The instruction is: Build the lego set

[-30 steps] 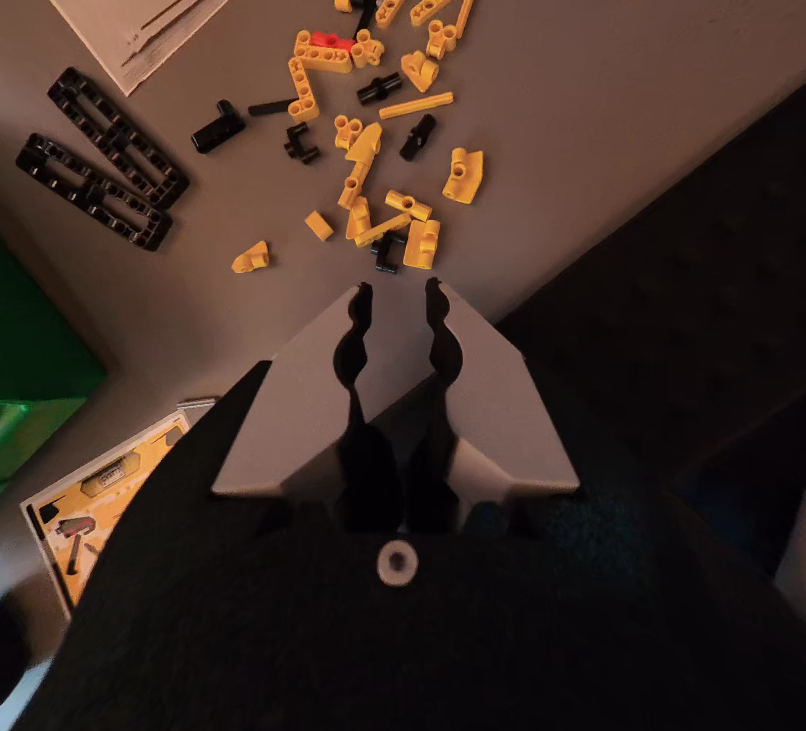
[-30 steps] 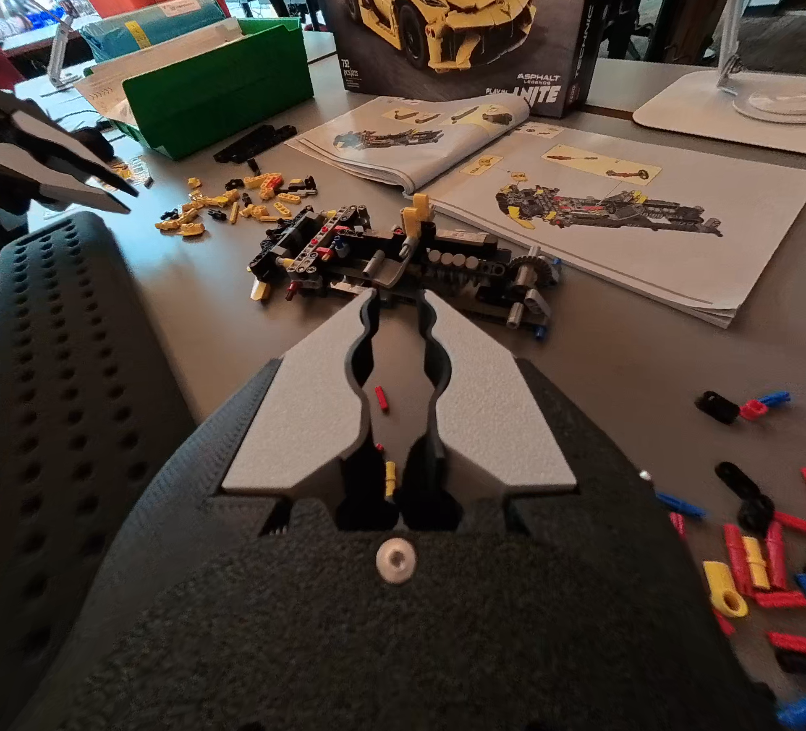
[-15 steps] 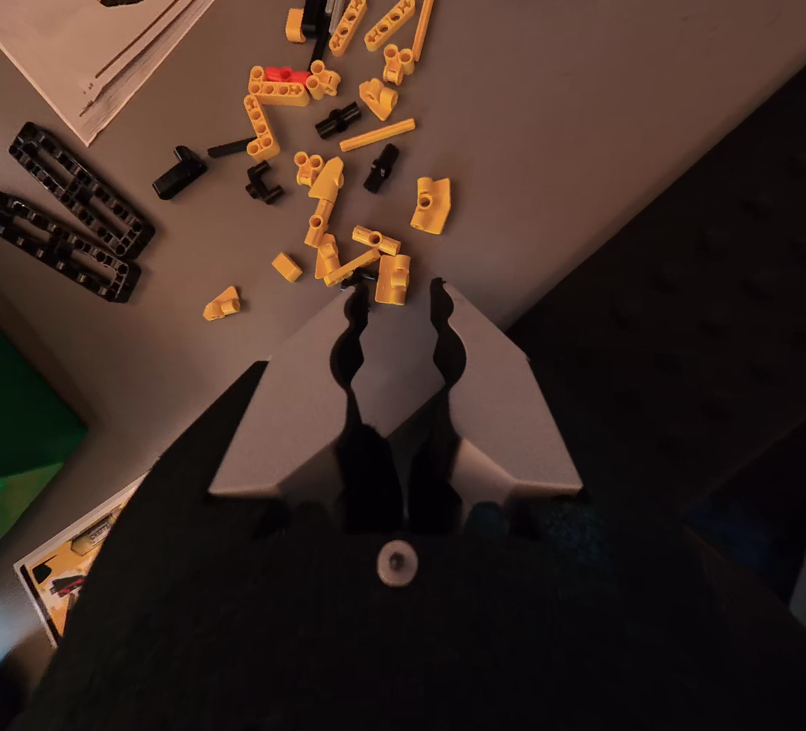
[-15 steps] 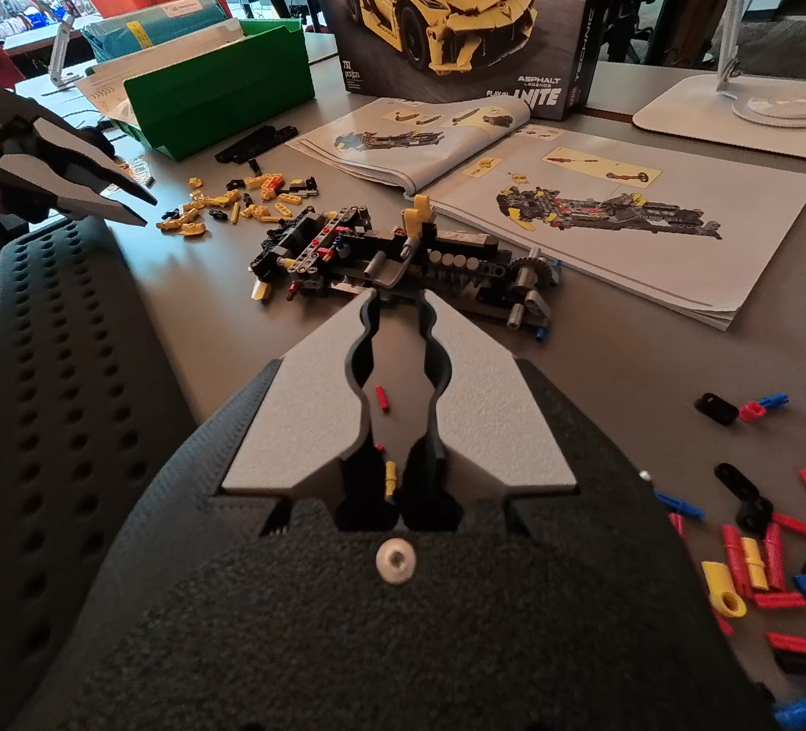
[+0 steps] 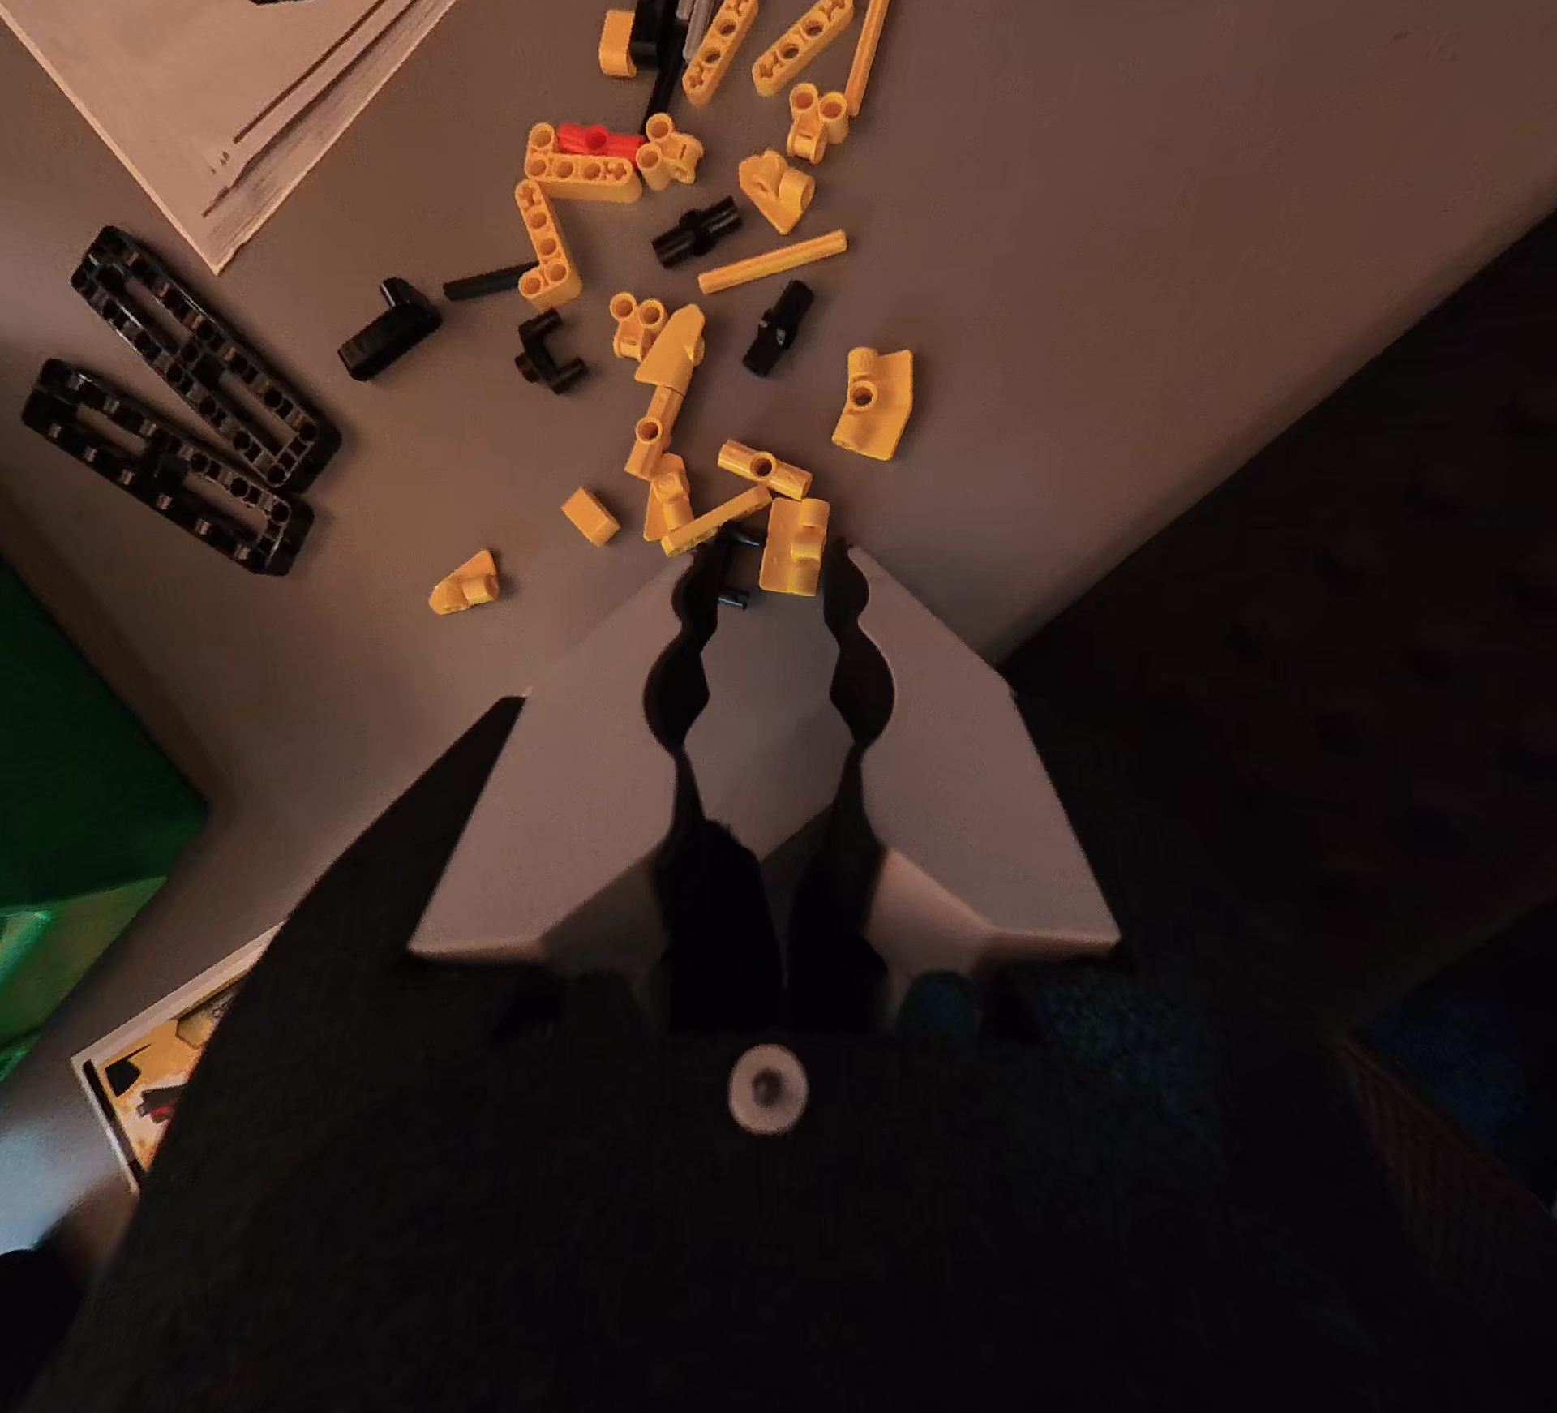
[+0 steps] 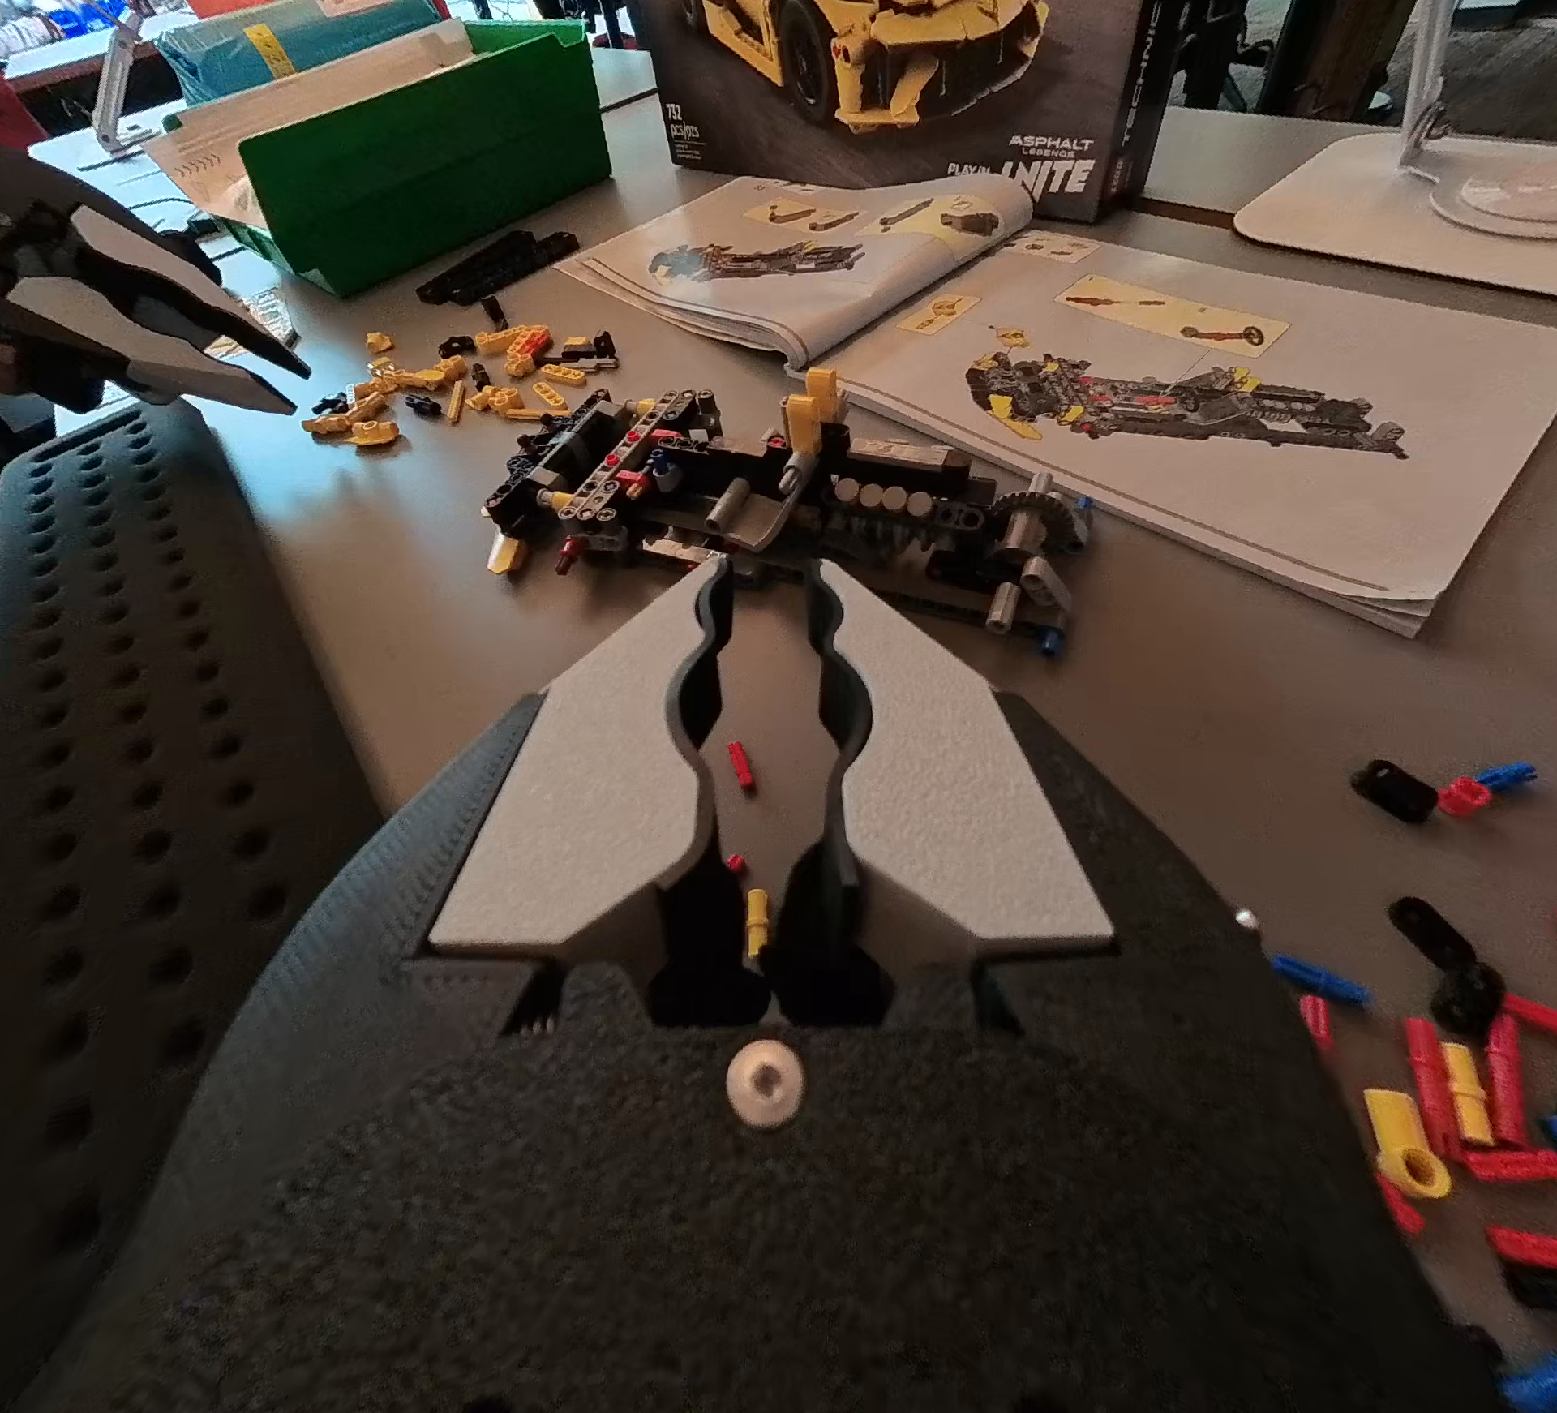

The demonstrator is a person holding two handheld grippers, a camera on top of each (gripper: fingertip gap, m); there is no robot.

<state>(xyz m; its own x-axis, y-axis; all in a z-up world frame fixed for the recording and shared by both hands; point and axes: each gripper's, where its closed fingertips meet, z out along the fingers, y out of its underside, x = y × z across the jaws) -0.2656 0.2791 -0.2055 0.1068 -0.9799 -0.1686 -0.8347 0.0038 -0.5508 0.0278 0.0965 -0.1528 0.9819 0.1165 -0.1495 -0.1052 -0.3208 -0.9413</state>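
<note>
My left gripper [image 5: 762, 572] fingers spread, empty, over the nearest yellow piece [image 5: 794, 547] near the table edge [image 5: 1179, 445]. Right gripper [image 6: 765, 580] spread, empty; chassis [image 6: 783, 496] just beyond, centre frame; bare table [image 6: 379, 572] lower left.

Bare table [image 6: 379, 572] is left between the scattered yellow pieces [image 6: 446, 395] and the chassis [image 6: 758, 496], wide enough for passage. Behind the chassis the way is blocked by the open manual [image 6: 1179, 395] and the box [image 6: 910, 7]; on the left, by the green bin [image 6: 421, 159]. Loose pins [image 6: 1466, 1078] crowd the right edge.
</note>
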